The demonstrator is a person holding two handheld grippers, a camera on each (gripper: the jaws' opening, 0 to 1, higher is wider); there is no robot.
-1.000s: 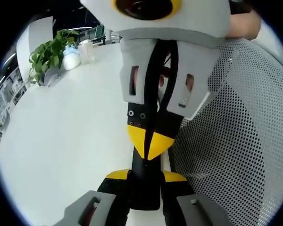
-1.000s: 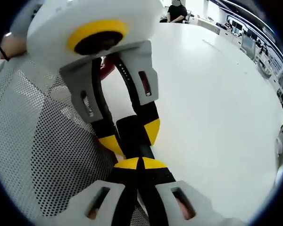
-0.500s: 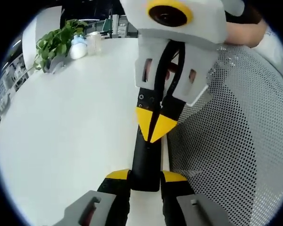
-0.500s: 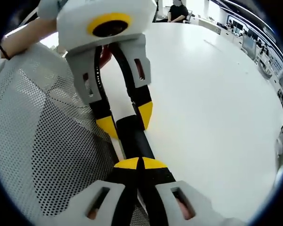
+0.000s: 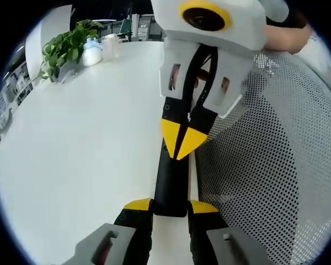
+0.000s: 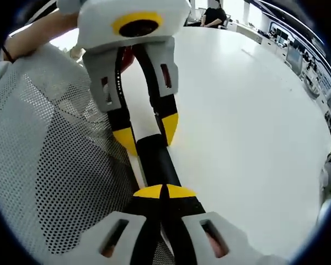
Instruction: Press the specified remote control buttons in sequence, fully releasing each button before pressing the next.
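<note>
Left gripper view: left gripper (image 5: 171, 207) clamps the near end of the black remote (image 5: 171, 179), steadying it; right gripper (image 5: 180, 144) rests its closed yellow tips on the remote's face, apparently pressing.
Room here: white table (image 5: 83, 143) open leftward; mesh chair (image 5: 265, 165) close on the other side.
Right gripper view: right gripper (image 6: 165, 193), jaws together, on the remote (image 6: 153, 160); left gripper (image 6: 146, 135) straddles its far end.
Room there: table (image 6: 243, 127) bare toward the edge.

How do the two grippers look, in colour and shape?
Both look alike. The left gripper has grey slotted finger mounts, black jaws and yellow pointed tips. The right gripper, seen from the front in the left gripper view, shows the same parts under a white housing with a yellow ring, and a black cable runs between its mounts.
</note>
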